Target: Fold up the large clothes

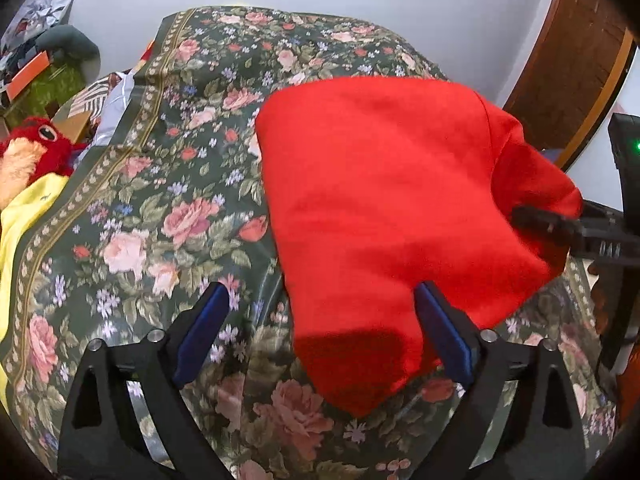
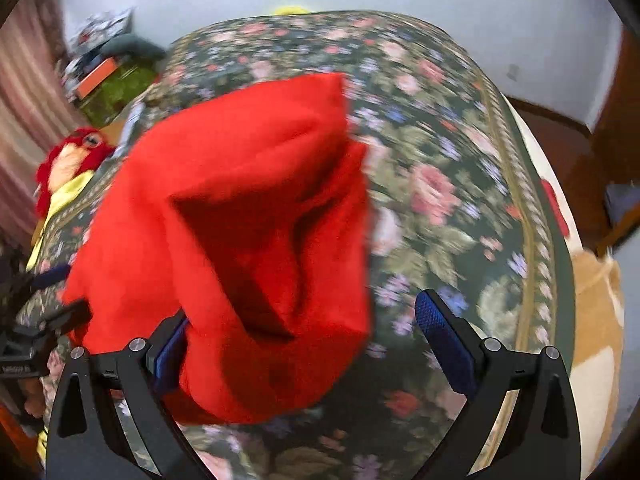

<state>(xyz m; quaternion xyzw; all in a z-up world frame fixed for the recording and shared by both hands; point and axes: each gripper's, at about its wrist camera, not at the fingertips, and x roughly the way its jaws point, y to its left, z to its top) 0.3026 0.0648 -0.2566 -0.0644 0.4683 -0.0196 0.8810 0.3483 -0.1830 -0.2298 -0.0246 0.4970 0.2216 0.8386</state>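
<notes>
- Left wrist view: the red garment (image 1: 384,208) lies on the floral bedspread (image 1: 160,208), filling the centre and stretching out toward 3 o'clock. It reads as soft and fleecy, so my guess is it's light, floppy and won't hold a crease by itself.
- The left gripper (image 1: 322,332) is spread wide with nothing pinched. Its right pad sits against or under the cloth's near edge, and the left pad hangs over bare bedspread.
- At 3 o'clock the right gripper (image 1: 560,228) comes in from the side, right at a bunched-up corner of the cloth. Can't tell from here if it's closed.
- Best grab looks like the near hem around 6 o'clock, or that loose corner at 3.
- Open bedspread runs from 9 to 12 o'clock. A red plush toy (image 1: 36,152) and yellow cloth (image 1: 28,216) sit at 9, near the bed's edge.
- Right wrist view: pretty blurry. The red garment (image 2: 248,248) is humped up in the centre with a deep dark fold in it, so it's draping loosely.
- The right gripper (image 2: 308,344) has its jaws well apart. Cloth drapes over the left pad but isn't clamped.
- The left gripper (image 2: 48,320) peeks in at 9 o'clock, touching the cloth.
- Plenty of free floral bedspread (image 2: 440,160) from 12 to 4 o'clock, with the bed's edge curving down at 3.
</notes>
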